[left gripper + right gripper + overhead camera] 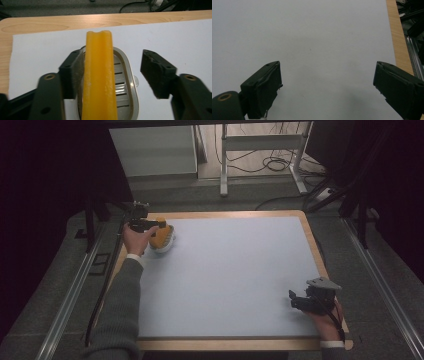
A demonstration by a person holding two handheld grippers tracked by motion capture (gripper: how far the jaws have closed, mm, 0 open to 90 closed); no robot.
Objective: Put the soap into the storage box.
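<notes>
Orange sponge-like bar (99,75) is standing on its edge in a white oval dish (127,75) that has a slotted metal insert, and this pair is sitting toward ten o'clock on the pale blue mat (235,270), near the mat's far left corner. Left gripper (159,226) is hovering right at the bar with its jaws spread apart: in the left gripper view one pad is lying against the bar's nine o'clock side, while the other is standing well clear at three o'clock, so nothing is being squeezed. Right gripper (293,298) is resting toward five o'clock on the mat, well apart from the dish, its jaws gaping wide over bare mat. Wooden tabletop (315,245) is framing the mat.
</notes>
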